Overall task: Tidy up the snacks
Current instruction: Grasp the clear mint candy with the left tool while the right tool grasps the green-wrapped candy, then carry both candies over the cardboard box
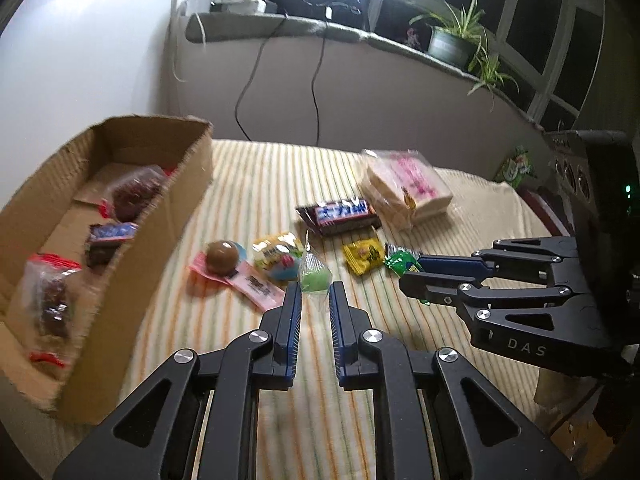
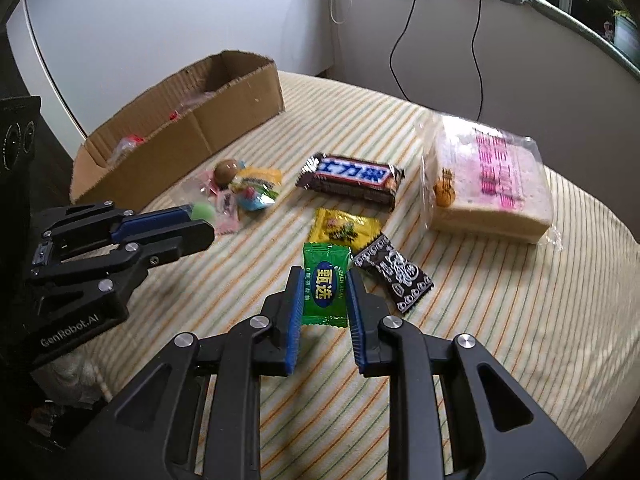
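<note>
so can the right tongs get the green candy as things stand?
Probably yes. The right tongs are open and already straddle the green candy lying flat on the cloth, with nothing on top. The black candy lies close to the right finger and might get nudged.

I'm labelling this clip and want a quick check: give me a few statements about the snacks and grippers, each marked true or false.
1. The green candy packet lies between the right gripper's open fingers. True.
2. The cardboard box holds no snacks. False: several wrapped snacks lie inside.
3. The chocolate bar lies on the striped cloth. True.
4. The bagged bread is in the box. False: it rests on the cloth.
5. The left gripper is shut. False: it is open at a pale green sweet.
</note>
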### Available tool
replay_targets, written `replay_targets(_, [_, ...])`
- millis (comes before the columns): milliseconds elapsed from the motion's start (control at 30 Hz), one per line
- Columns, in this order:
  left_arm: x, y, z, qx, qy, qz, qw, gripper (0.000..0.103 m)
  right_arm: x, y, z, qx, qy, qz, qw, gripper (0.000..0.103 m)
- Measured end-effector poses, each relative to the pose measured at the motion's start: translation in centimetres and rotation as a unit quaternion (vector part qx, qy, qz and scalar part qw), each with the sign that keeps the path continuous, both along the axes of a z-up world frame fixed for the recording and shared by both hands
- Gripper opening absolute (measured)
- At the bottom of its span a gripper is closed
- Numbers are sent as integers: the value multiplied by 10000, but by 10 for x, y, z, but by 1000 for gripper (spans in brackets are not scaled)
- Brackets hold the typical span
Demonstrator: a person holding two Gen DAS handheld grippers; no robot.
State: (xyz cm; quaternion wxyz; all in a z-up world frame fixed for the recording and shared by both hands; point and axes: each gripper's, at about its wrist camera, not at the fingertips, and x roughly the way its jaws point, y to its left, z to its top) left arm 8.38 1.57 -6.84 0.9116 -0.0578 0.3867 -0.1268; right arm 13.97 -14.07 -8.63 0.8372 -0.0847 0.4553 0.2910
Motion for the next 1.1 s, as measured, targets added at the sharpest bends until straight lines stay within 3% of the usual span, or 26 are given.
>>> replay_targets(600, [-16,83,31,101,-392,917,9950,13,-2,54,53,253,-448,505,9974,22])
replay_targets(1100, [-16,152,31,265,-426,1678,9846,13,9,132,67,420,-514,1055,9922,22])
